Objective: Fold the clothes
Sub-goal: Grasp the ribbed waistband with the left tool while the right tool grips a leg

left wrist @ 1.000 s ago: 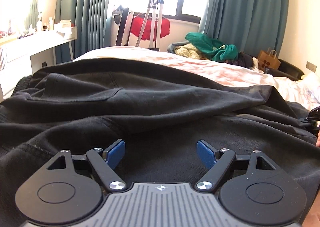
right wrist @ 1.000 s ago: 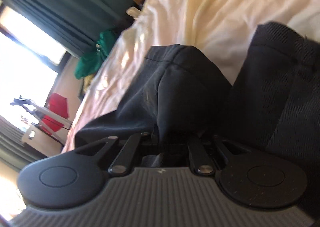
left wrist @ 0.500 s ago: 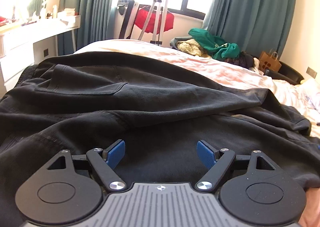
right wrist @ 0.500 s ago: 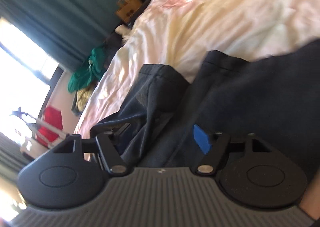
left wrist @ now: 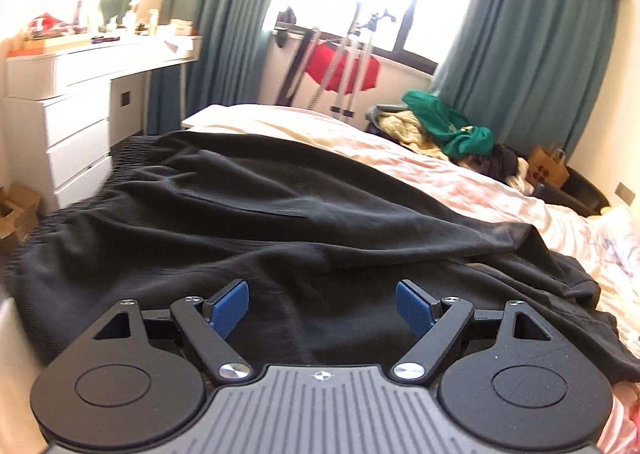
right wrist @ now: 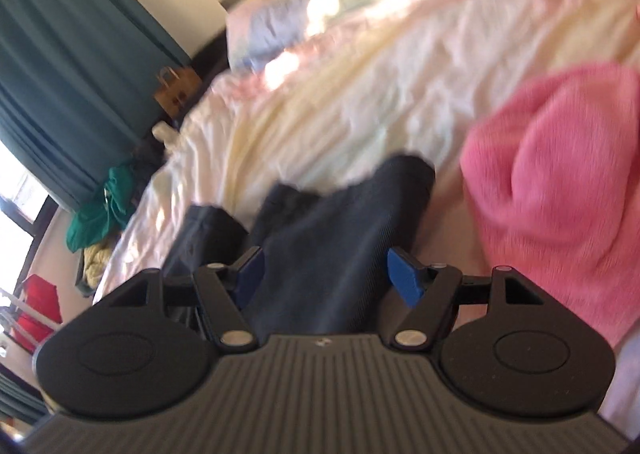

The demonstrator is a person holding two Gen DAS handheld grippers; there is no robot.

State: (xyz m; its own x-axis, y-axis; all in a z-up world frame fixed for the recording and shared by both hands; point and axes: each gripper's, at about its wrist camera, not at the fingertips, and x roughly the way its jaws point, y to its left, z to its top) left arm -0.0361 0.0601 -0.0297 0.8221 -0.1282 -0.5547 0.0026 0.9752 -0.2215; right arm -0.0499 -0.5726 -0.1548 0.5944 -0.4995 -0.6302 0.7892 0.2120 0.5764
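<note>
I see the crumpled black corduroy trousers (left wrist: 280,222) spread across the pale pink-and-cream bedsheet (left wrist: 460,178), my left gripper (left wrist: 322,308) spread wide above them, my right gripper (right wrist: 326,274) likewise wide over one hem beside a pink knitted garment (right wrist: 560,190).

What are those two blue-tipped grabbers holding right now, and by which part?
Nothing. The left gripper and right gripper both stand open above the black fabric trousers, with cloth between their fingers but not pinched.
</note>
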